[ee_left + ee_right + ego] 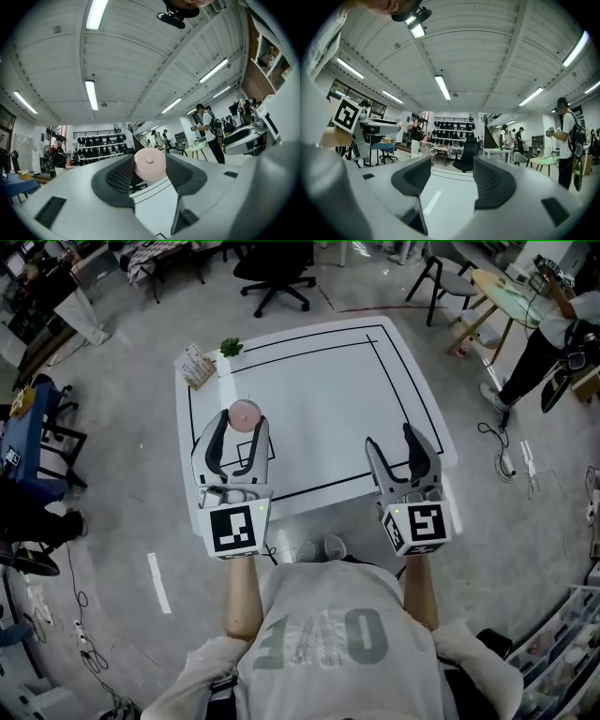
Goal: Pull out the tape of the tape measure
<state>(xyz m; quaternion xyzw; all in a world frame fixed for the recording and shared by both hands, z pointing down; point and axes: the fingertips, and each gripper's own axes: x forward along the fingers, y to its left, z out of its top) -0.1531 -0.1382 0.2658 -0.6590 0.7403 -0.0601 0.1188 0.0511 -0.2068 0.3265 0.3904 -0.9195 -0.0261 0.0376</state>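
Two hand-held grippers hover above a white table. Left gripper pinches a round pink tape measure at its jaw tips. Right gripper, wide and empty, sits well apart to its right.

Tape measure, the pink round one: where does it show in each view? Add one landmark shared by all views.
Head view: tape measure left of centre, between the left gripper jaw tips, over the white table.
Left gripper view: dead centre, between the two pads.
Right gripper view: not in it.
Shared landmark: the white table, seen below the jaws in both gripper views.
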